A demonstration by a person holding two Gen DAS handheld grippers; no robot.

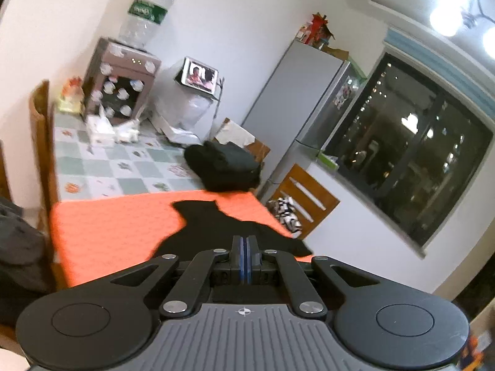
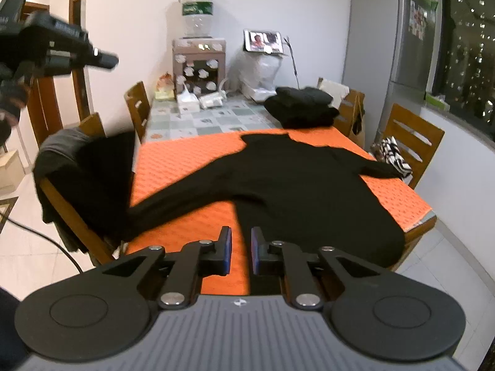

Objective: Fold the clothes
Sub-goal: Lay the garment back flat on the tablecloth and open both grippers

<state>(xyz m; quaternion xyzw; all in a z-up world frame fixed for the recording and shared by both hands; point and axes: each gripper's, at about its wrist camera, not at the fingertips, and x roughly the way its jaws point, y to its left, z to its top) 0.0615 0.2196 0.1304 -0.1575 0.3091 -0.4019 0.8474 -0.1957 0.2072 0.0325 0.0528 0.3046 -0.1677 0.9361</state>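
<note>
A black long-sleeved garment (image 2: 297, 179) lies spread flat on an orange mat (image 2: 185, 167) on the table, one sleeve reaching over the left edge toward a chair, the other toward the right edge. It also shows in the left wrist view (image 1: 216, 225). My right gripper (image 2: 241, 249) is open and empty, just above the garment's near hem. My left gripper (image 1: 244, 255) is shut with nothing seen between its pads; in the right wrist view it (image 2: 105, 59) is held high at the left, away from the table.
A pile of folded black clothes (image 2: 303, 105) sits behind the mat. Wooden chairs (image 2: 411, 142) surround the table; the left one (image 2: 80, 191) carries dark clothes. A water dispenser (image 2: 198, 58), tissue packs, a tablet and a fridge (image 2: 386, 55) stand at the back.
</note>
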